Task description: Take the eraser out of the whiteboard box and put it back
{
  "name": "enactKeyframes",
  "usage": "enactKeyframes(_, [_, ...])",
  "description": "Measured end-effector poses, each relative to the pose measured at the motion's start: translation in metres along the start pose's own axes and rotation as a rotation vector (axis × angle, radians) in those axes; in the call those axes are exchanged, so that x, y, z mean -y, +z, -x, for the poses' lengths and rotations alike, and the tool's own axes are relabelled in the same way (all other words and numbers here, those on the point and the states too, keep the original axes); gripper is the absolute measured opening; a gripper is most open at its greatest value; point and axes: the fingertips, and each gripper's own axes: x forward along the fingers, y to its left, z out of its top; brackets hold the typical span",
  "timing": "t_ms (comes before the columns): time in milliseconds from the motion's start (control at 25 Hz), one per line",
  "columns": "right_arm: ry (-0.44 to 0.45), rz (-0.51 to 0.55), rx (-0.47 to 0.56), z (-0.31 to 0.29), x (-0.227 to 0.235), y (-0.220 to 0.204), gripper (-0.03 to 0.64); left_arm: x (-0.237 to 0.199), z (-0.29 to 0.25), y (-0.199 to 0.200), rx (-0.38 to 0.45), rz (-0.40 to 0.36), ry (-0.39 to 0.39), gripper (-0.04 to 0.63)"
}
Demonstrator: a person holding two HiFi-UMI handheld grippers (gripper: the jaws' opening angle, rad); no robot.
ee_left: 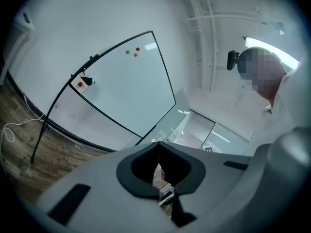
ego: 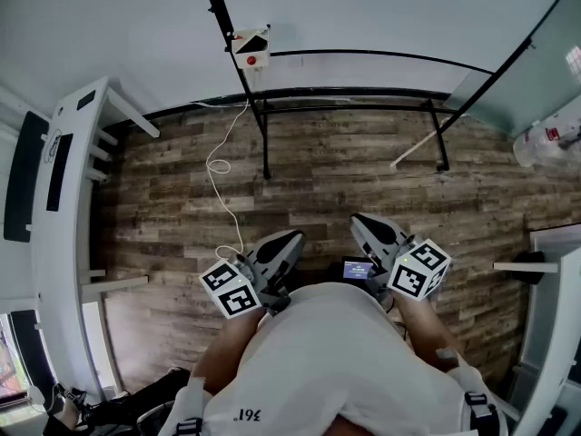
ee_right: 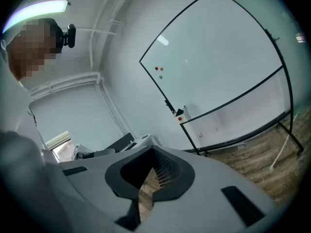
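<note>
The whiteboard (ego: 381, 7) stands on a black frame at the far side of the wooden floor. A small white box with a red dot (ego: 251, 47) hangs on its left post, also seen as the box (ee_left: 80, 83) and the box (ee_right: 181, 114). A black piece (ego: 258, 39) shows in the box; I cannot tell if it is the eraser. My left gripper (ego: 289, 240) and right gripper (ego: 365, 222) are held close to the person's chest, far from the board. Both are shut with nothing between the jaws, as the left gripper (ee_left: 156, 147) and right gripper (ee_right: 151, 150) show.
A white cable (ego: 221, 166) loops over the floor below the box. White furniture (ego: 64, 180) lines the left side, and a white table (ego: 556, 325) stands at the right. A white rod (ego: 418, 150) leans on the board's stand. Coloured magnets (ee_left: 132, 51) stick on the board.
</note>
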Motion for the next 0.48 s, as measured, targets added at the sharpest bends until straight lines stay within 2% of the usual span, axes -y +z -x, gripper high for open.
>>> enactKeyframes(480, [0.014,0.014,0.002,0.011,0.014,0.006,0.023,0.006,-0.016,-0.005,0.013,-0.006,0.013,0.005])
